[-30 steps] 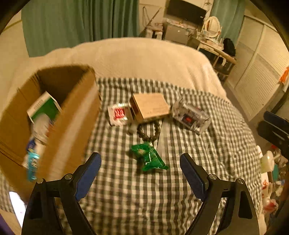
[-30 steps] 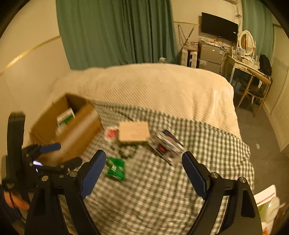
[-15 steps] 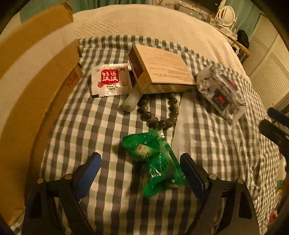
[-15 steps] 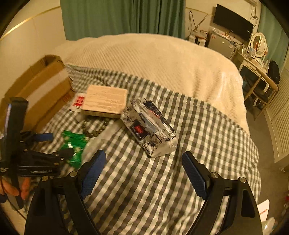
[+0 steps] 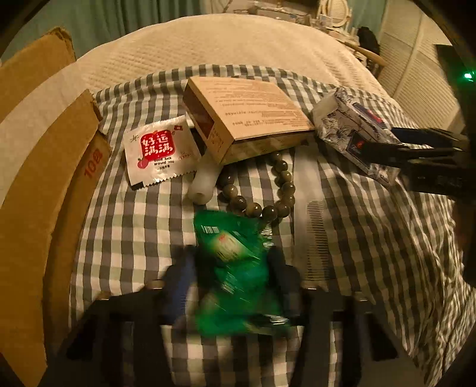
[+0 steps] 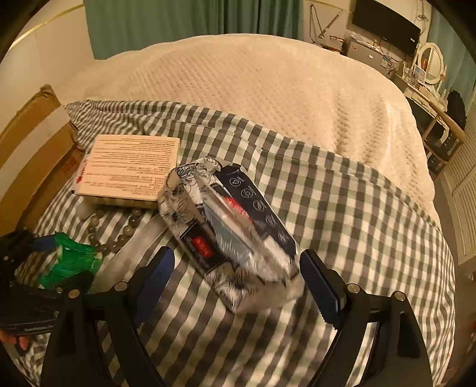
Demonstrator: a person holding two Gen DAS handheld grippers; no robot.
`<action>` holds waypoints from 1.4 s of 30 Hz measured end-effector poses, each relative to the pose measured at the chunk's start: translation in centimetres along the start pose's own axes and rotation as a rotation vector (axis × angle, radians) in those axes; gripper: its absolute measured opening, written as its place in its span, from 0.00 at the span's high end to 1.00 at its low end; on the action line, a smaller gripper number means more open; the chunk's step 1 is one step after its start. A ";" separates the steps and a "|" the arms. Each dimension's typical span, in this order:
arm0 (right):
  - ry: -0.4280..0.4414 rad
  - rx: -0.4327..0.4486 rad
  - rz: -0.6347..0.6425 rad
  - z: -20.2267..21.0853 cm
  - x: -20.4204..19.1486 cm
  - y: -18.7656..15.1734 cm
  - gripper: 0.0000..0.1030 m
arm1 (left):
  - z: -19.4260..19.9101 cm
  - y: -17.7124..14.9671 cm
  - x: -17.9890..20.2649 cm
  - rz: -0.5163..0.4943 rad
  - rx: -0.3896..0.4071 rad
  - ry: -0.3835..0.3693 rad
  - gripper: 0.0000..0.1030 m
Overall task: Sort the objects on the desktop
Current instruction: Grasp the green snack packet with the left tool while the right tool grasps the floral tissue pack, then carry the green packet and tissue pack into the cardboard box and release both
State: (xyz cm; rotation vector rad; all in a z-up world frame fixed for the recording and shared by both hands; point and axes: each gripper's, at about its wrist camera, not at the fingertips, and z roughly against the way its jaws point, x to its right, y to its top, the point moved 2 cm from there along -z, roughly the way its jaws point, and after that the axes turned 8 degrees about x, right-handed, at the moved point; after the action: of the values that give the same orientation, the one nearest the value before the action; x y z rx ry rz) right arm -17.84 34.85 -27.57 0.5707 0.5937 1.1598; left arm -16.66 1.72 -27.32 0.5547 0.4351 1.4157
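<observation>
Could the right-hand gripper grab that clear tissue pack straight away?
Probably yes. The right gripper is open with its fingers either side of the tissue pack's near end, and nothing lies between. It hasn't closed on it yet.

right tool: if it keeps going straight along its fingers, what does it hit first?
Most likely the tissue pack. It lies between the open fingers of the right tool, near end already inside the gap, pads apparently not touching. Beyond it lies only the checked cloth. Depth is hard to judge through the fisheye.

Green curtains (image 6: pixel 166 20), cream quilted bed (image 6: pixel 267 89), wall-mounted television (image 6: pixel 386 22), possibly a vanity mirror (image 6: pixel 431 62), dim warm light
</observation>
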 end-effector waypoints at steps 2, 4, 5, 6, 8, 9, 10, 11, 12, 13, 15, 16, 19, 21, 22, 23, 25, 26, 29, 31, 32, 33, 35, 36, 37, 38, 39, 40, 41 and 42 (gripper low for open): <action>-0.012 -0.010 0.029 -0.9 -0.4 0.2 0.16 | 0.1 0.0 -0.2 -0.006 -0.005 -0.014 0.62; -0.024 -0.025 0.057 -1.7 -0.9 0.3 0.16 | 0.2 -0.1 -0.4 -0.006 -0.006 -0.021 0.63; -0.038 -0.039 0.076 -2.2 -1.1 0.3 0.16 | 0.3 -0.1 -0.6 -0.003 -0.007 -0.025 0.63; -0.048 -0.049 0.090 -2.5 -1.4 0.2 0.16 | 0.3 0.1 -0.9 0.001 -0.009 -0.029 0.63; -0.068 -0.075 0.116 -3.3 -1.7 -0.1 0.16 | 0.4 0.2 -1.2 0.011 -0.013 -0.035 0.64; -0.077 -0.091 0.122 -3.5 -1.8 -0.2 0.25 | 0.5 0.2 -1.3 0.014 -0.017 -0.035 0.64; -0.067 -0.111 0.121 -3.6 -2.0 -0.5 0.32 | 0.6 0.1 -1.5 0.017 -0.018 -0.035 0.64; -0.064 -0.116 0.116 -3.5 -2.1 -0.5 0.35 | 0.7 0.2 -1.5 0.021 -0.021 -0.035 0.64; -0.063 -0.119 0.111 -3.3 -2.1 -0.6 0.43 | 0.7 0.3 -1.5 0.024 -0.023 -0.034 0.64; -0.060 -0.124 0.107 -3.1 -2.1 -0.6 0.47 | 0.8 0.3 -1.6 0.027 -0.026 -0.034 0.64; -0.061 -0.133 0.096 -2.7 -1.9 -0.5 0.55 | 1.2 0.1 -2.0 0.029 -0.029 -0.031 0.64; -0.059 -0.134 0.084 -2.4 -1.7 -0.5 0.59 | 1.5 0.0 -2.1 0.028 -0.027 -0.028 0.64; -0.046 -0.137 0.037 -1.4 -1.2 -0.9 0.66 | 2.2 0.0 -2.3 0.024 -0.017 -0.018 0.64; -0.014 -0.124 -0.017 -0.2 -0.8 -1.2 0.69 | 3.1 0.0 -2.7 0.025 -0.009 -0.016 0.64; 0.003 -0.129 -0.036 0.5 -0.7 -1.4 0.70 | 3.5 0.0 -2.7 0.028 -0.002 -0.014 0.64; 0.002 -0.128 -0.033 0.9 -0.9 -1.6 0.71 | 3.9 0.1 -2.7 0.029 0.003 -0.014 0.64; -0.005 -0.119 -0.015 2.3 -1.2 -1.8 0.71 | 4.9 0.3 -2.7 0.028 0.016 -0.017 0.64; -0.003 -0.118 -0.014 2.8 -1.3 -1.9 0.72 | 5.5 0.3 -2.6 0.024 0.027 -0.020 0.64; -0.006 -0.098 -0.037 4.7 -1.7 -1.3 0.72 | 7.7 0.5 -2.4 0.008 0.061 -0.023 0.64; -0.012 -0.081 -0.027 6.1 -2.2 -0.6 0.72 | 9.1 0.5 -2.6 0.009 0.080 -0.027 0.64; -0.013 -0.074 -0.024 7.1 -2.8 -0.7 0.72 | 10.1 0.5 -2.7 0.015 0.093 -0.029 0.64; -0.013 -0.071 -0.023 7.7 -3.3 -0.6 0.72 | 10.7 0.4 -2.7 0.022 0.101 -0.032 0.64; -0.013 -0.053 -0.036 9.4 -3.8 -0.1 0.72 | 11.7 0.7 -1.7 0.031 0.114 -0.037 0.64; -0.004 -0.042 -0.049 10.6 -4.1 0.2 0.72 | 12.2 0.9 -1.2 0.031 0.122 -0.039 0.64; -0.003 -0.034 -0.054 11.1 -4.3 0.4 0.72 | 12.8 1.0 -1.0 0.029 0.130 -0.039 0.64; -0.007 -0.019 -0.059 12.4 -4.7 0.7 0.72 | 14.0 1.0 -1.0 0.024 0.145 -0.040 0.64; -0.006 -0.006 -0.059 13.6 -5.1 1.0 0.72 | 14.2 1.3 -0.7 0.022 0.157 -0.039 0.64; -0.007 0.001 -0.059 14.2 -5.4 1.2 0.72 | 15.3 1.4 -0.8 0.021 0.175 -0.040 0.64; -0.008 0.016 -0.060 15.3 -5.9 1.5 0.72 | 16.0 1.6 -0.8 0.013 0.188 -0.045 0.64; -0.004 0.026 -0.062 16.2 -6.3 1.7 0.72 | 16.8 1.7 -1.0 0.012 0.200 -0.043 0.64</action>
State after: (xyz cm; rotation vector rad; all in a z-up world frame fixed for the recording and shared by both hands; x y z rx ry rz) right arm -9.55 27.65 -14.01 0.5729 0.6196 1.0938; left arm -8.18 -0.85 -12.89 0.7491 0.5434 1.3775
